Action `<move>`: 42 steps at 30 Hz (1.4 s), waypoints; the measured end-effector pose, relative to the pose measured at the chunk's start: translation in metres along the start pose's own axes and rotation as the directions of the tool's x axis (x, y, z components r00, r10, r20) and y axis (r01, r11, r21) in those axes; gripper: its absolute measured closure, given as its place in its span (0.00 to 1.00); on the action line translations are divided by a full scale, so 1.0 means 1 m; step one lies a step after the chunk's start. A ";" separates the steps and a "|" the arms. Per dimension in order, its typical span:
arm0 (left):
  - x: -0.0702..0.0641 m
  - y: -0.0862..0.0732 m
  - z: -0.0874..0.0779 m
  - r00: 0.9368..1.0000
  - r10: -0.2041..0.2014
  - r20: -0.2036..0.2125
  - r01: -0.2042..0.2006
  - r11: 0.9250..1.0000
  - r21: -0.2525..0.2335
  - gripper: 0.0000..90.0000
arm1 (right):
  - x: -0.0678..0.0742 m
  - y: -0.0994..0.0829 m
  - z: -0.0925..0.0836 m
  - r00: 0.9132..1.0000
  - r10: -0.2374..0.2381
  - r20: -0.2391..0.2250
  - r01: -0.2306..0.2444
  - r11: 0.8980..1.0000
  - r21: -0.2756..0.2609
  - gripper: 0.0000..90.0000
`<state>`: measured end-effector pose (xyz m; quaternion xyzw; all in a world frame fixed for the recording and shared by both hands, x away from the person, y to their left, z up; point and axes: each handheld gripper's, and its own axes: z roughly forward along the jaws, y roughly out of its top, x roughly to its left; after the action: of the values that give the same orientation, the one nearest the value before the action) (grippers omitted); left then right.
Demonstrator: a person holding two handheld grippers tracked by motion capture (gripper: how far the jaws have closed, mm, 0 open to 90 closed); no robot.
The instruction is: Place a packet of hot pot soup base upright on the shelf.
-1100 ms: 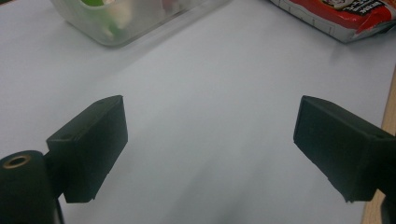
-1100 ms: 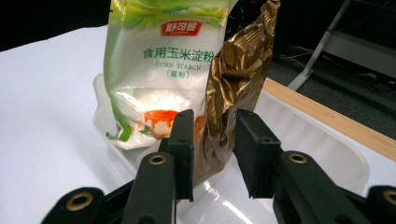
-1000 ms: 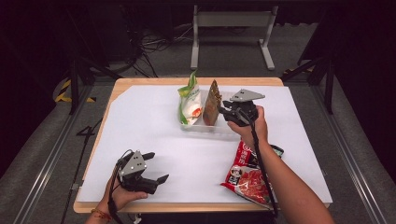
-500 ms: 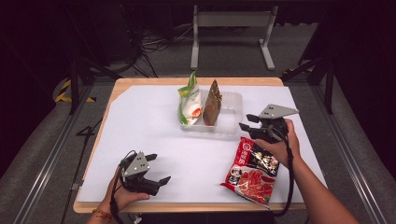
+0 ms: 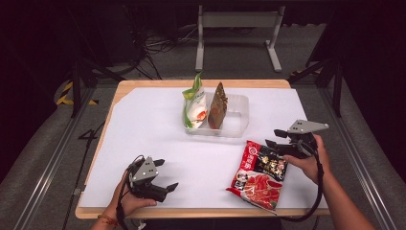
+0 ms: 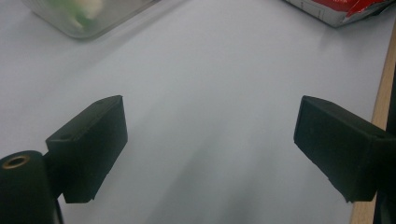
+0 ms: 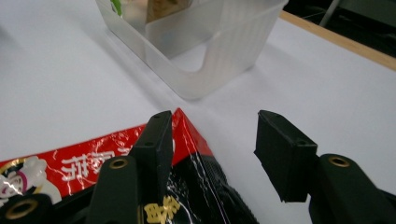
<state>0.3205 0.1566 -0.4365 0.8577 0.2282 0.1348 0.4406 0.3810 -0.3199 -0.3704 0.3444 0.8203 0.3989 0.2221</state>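
Right hand-held gripper [image 5: 276,143] moved from tub [image 5: 238,125] to red snack bag [image 5: 258,175], jaws just opening, apart over its far corner, empty.

It looks like a lab: a table [image 5: 143,120] with a white cover, metal floor rails [image 5: 48,167], cables [image 5: 163,45], dark walls around.

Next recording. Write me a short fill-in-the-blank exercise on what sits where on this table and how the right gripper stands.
1. The clear tub holds ___ upright packets.
2. The red and black packet lies flat on the white ___.
3. The right gripper has its jaws ___, above a corner of that packet.
4. The left gripper holds ___.

Missing words: two; sheet; open; nothing
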 end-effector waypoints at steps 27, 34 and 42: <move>-0.028 0.033 0.052 0.981 0.138 0.136 -0.153 0.982 0.111 0.14 | -0.019 -0.073 -0.016 0.986 0.160 -0.036 -0.158 0.986 0.049 0.42; -0.032 0.041 0.064 0.976 0.129 0.178 -0.148 0.984 0.097 0.14 | -0.017 -0.078 -0.009 0.979 0.204 -0.023 -0.201 0.975 0.090 0.35; -0.046 0.052 0.085 0.955 0.152 0.254 -0.182 0.978 0.098 0.16 | -0.022 -0.085 -0.003 0.957 0.289 -0.016 -0.287 0.954 0.086 0.30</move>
<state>0.3319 0.0469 -0.4442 0.9090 0.1066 0.0507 0.3998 0.3608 -0.3752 -0.4351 0.4634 0.7804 0.3973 0.1356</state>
